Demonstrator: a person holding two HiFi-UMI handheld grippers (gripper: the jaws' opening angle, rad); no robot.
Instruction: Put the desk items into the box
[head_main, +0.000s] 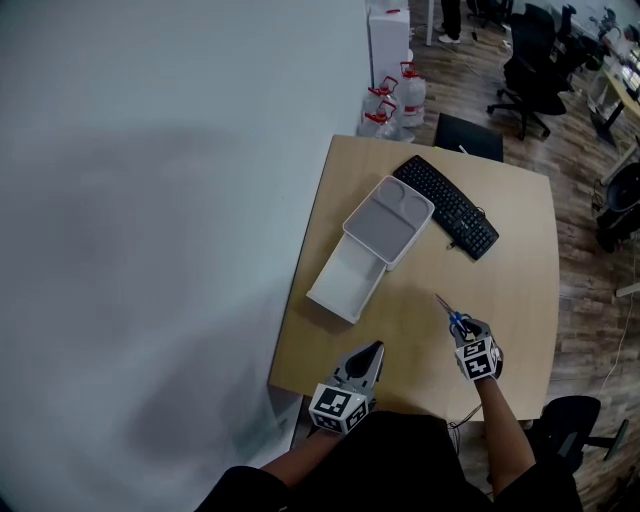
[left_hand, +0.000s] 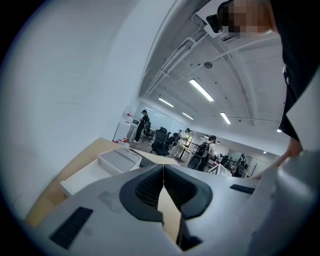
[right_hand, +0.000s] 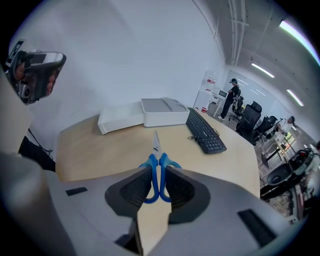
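Observation:
My right gripper (right_hand: 157, 184) is shut on the blue handles of a pair of scissors (right_hand: 157, 167), blades closed and pointing toward the box. In the head view the scissors (head_main: 451, 314) hang above the desk's near right part, held by the right gripper (head_main: 464, 328). The white box (head_main: 349, 276) lies at the desk's left side with its grey lid (head_main: 389, 220) resting on its far end; the right gripper view shows the white box (right_hand: 120, 117) beyond the scissor tips. My left gripper (head_main: 372, 350) is shut and empty near the desk's front edge, its jaws meeting in the left gripper view (left_hand: 163, 172).
A black keyboard (head_main: 446, 205) lies at the far side of the desk (head_main: 520, 280), with its cable trailing. A white wall runs along the desk's left. Water bottles (head_main: 392, 100) and office chairs (head_main: 533, 65) stand on the floor beyond.

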